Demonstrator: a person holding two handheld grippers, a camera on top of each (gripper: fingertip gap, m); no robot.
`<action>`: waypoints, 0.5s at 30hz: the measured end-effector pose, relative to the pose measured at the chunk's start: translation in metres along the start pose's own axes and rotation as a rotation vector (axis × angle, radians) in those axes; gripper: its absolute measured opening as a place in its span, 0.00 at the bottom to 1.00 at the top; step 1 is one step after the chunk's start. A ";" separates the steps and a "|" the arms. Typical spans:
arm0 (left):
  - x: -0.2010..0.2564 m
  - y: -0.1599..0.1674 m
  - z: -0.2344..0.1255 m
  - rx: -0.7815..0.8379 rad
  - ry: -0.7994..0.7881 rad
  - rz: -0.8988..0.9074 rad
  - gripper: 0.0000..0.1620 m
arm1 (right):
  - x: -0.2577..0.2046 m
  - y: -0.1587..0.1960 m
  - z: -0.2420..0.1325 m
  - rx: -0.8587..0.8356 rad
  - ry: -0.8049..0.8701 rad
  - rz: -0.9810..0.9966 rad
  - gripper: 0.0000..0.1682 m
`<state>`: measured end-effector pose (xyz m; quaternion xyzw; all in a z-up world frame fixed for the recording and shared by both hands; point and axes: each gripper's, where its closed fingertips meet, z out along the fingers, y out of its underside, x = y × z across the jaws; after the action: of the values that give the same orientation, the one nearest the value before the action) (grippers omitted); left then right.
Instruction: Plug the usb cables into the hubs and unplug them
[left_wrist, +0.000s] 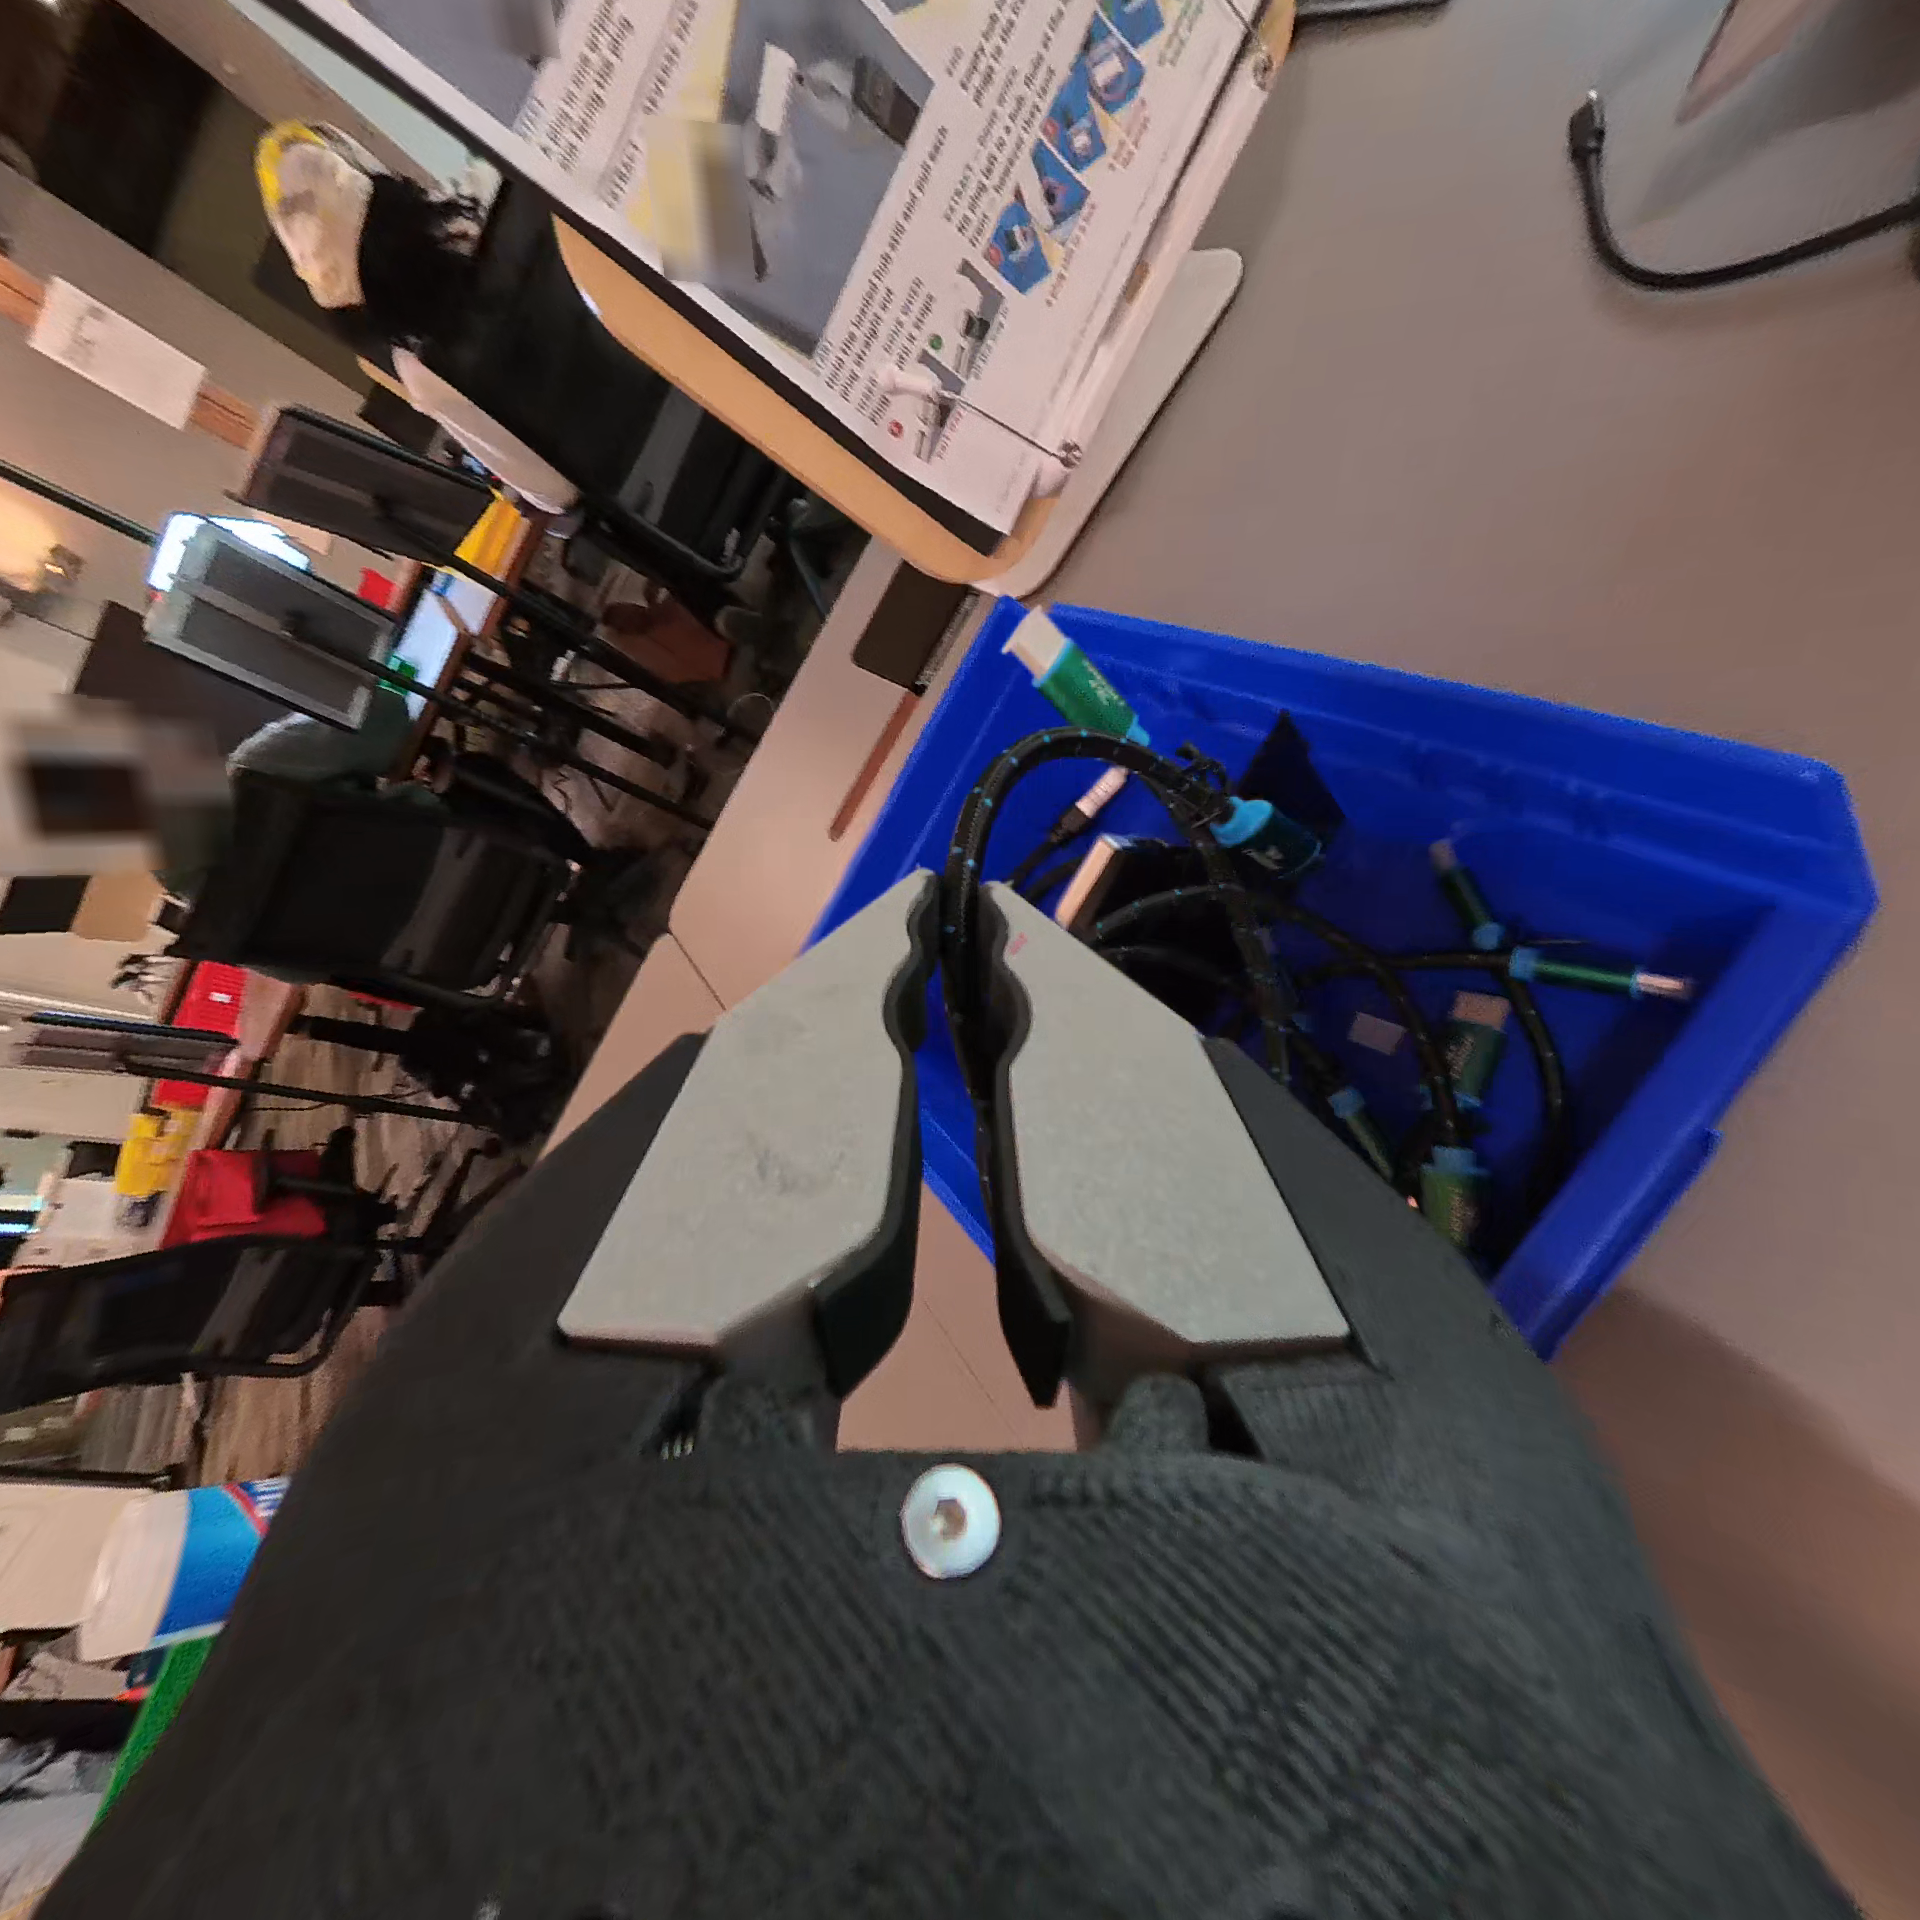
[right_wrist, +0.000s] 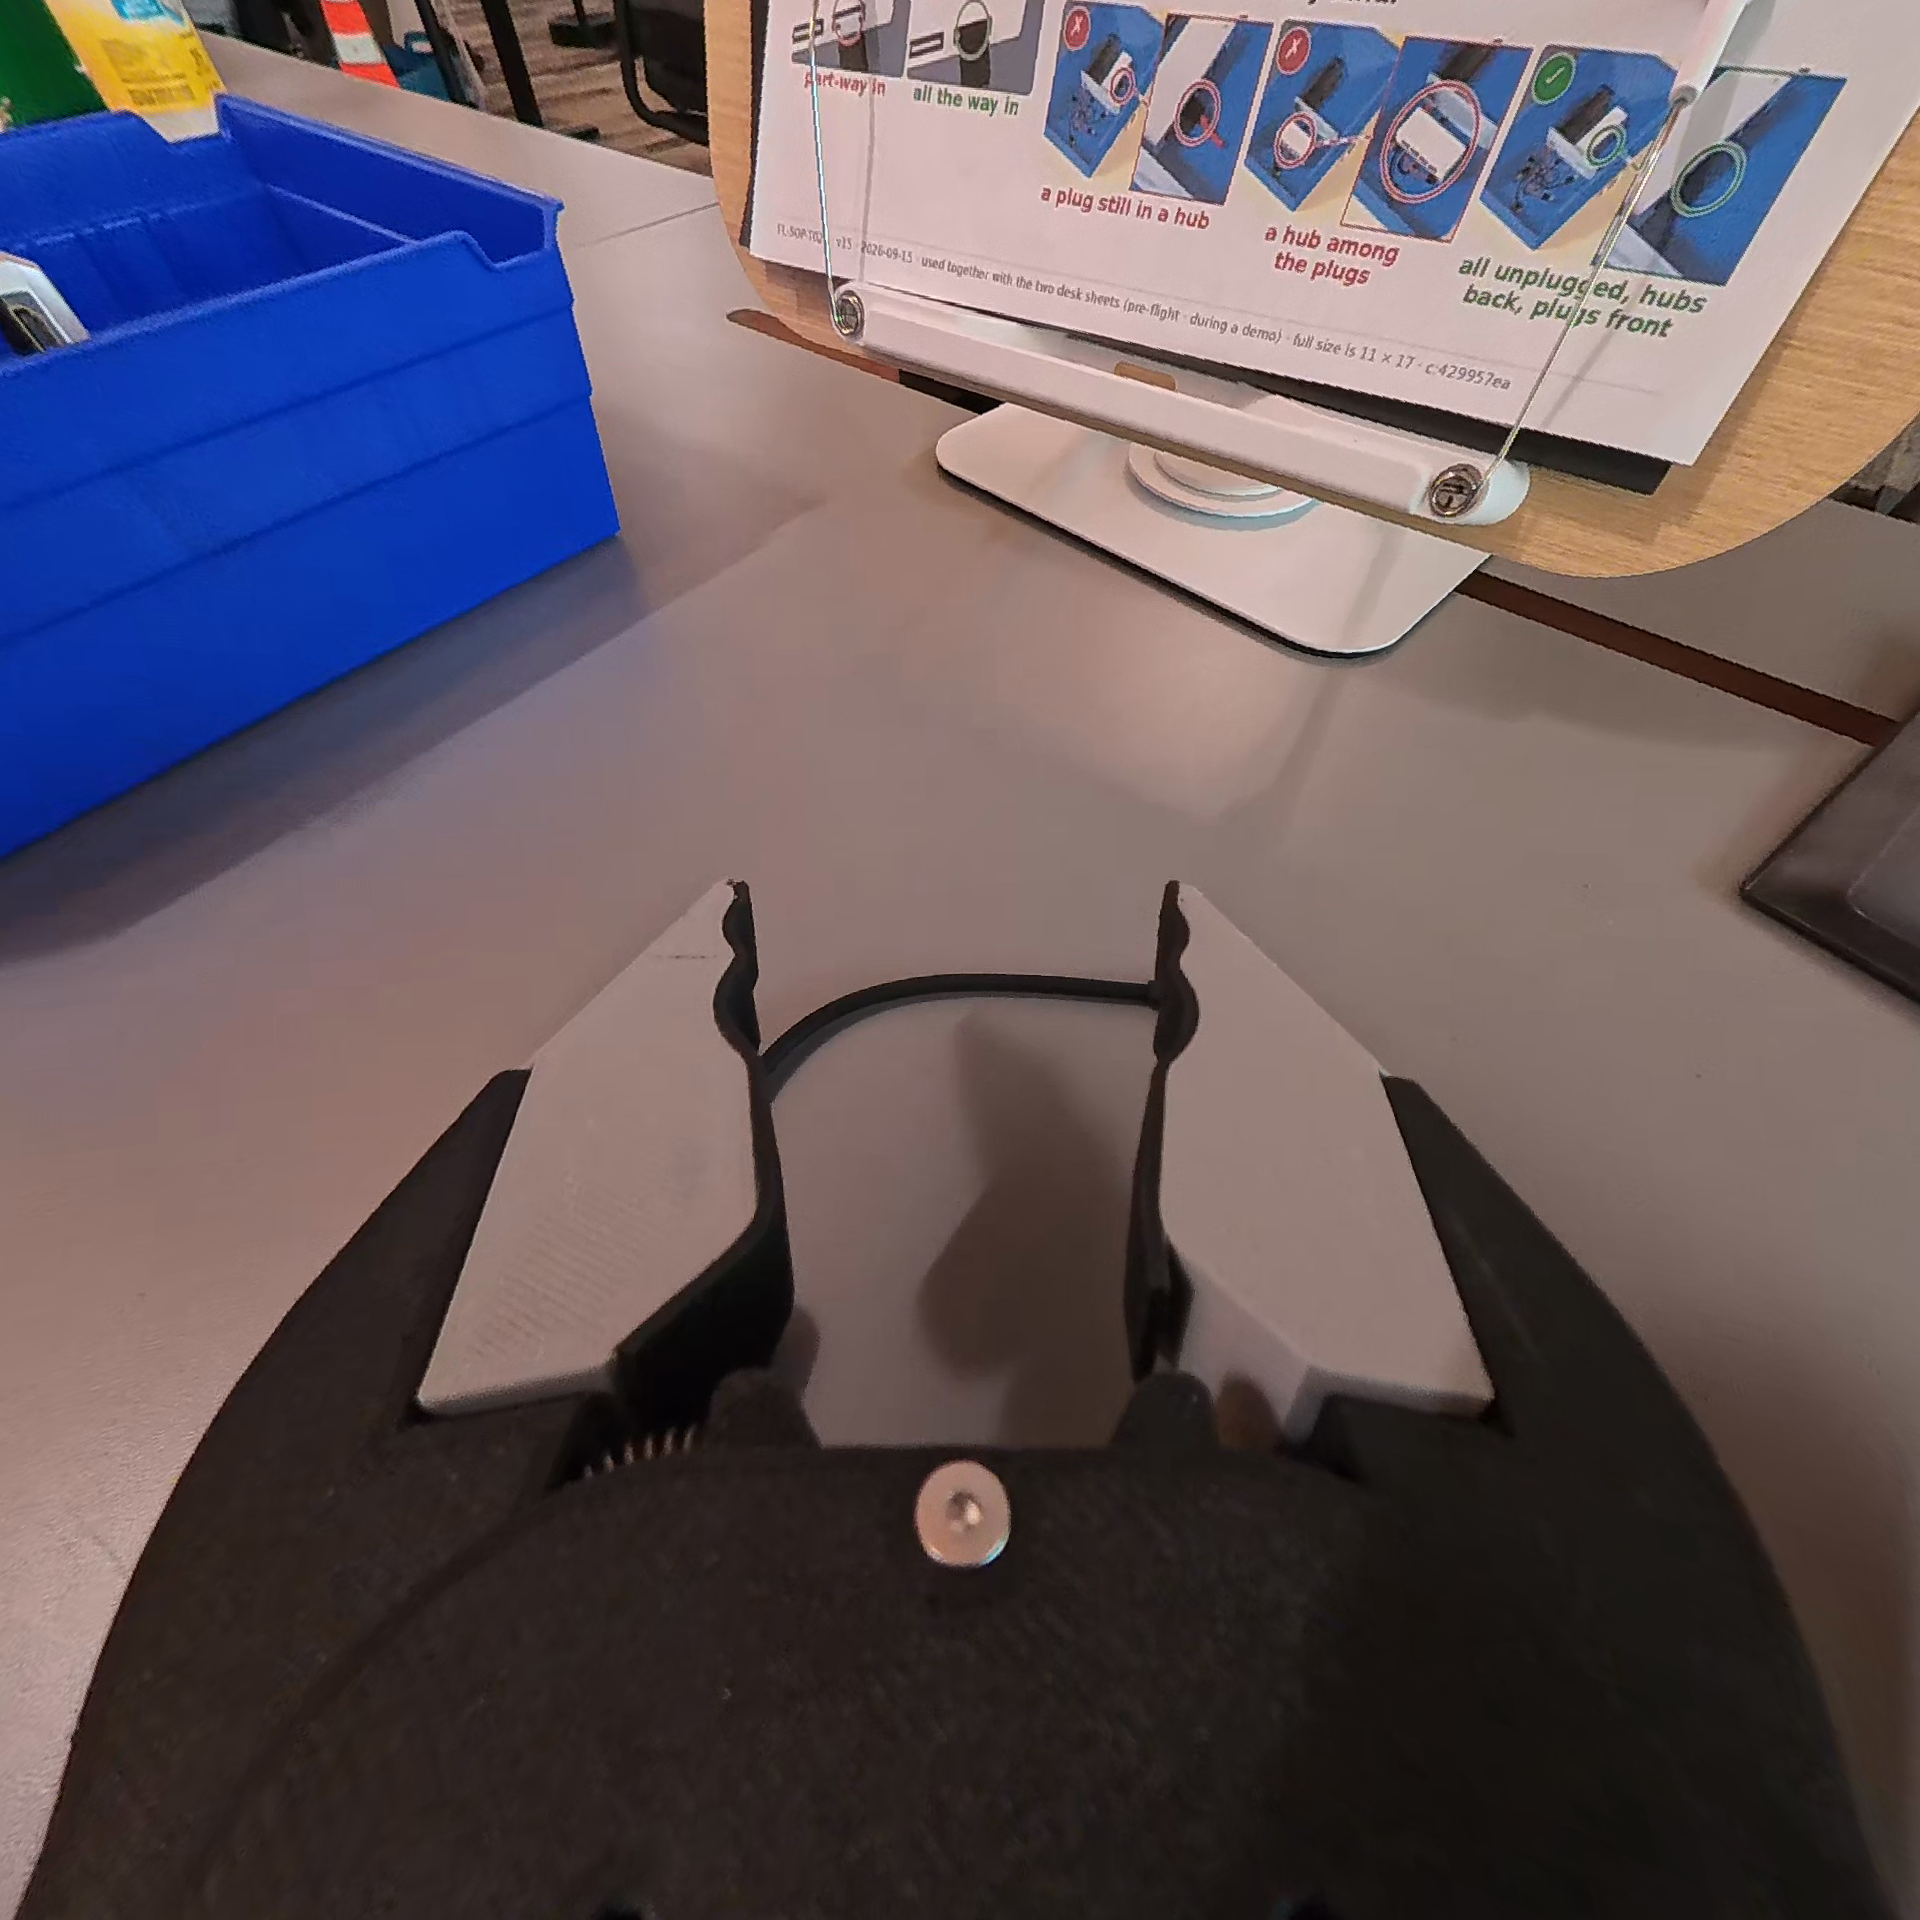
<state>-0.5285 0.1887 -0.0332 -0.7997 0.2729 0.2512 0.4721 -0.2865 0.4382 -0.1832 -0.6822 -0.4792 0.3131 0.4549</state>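
In the left wrist view, the left gripper (left_wrist: 961, 899) is closed on a black braided cable (left_wrist: 1049, 753) pinched between its tips, over the near-left corner of a blue bin (left_wrist: 1621, 1283) full of cables and green plugs. A sheet stand (left_wrist: 1143, 343) sits beyond.

In the right wrist view, the right gripper (right_wrist: 956, 904) is wide open and holds nothing, low over the grey table (right_wrist: 935, 727). The blue bin (right_wrist: 312, 499) lies far left, the sheet stand (right_wrist: 1216, 520) far ahead.

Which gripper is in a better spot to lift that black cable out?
Left. The left gripper is already shut on the braided cable over the blue bin; the right gripper is open over bare table.
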 end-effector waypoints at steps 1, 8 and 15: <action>-0.003 -0.006 -0.002 0.011 -0.014 0.006 0.03 | 0.000 0.000 0.000 0.001 0.000 -0.001 0.45; -0.009 -0.048 -0.010 0.095 -0.007 0.025 0.02 | -0.016 -0.013 -0.006 0.065 -0.089 0.010 0.44; 0.027 -0.117 -0.012 0.166 0.068 0.059 0.03 | -0.047 -0.037 -0.024 0.190 -0.258 -0.013 0.45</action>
<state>-0.4288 0.2202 0.0264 -0.7576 0.3320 0.2144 0.5195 -0.2958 0.3914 -0.1400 -0.5870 -0.5063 0.4390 0.4543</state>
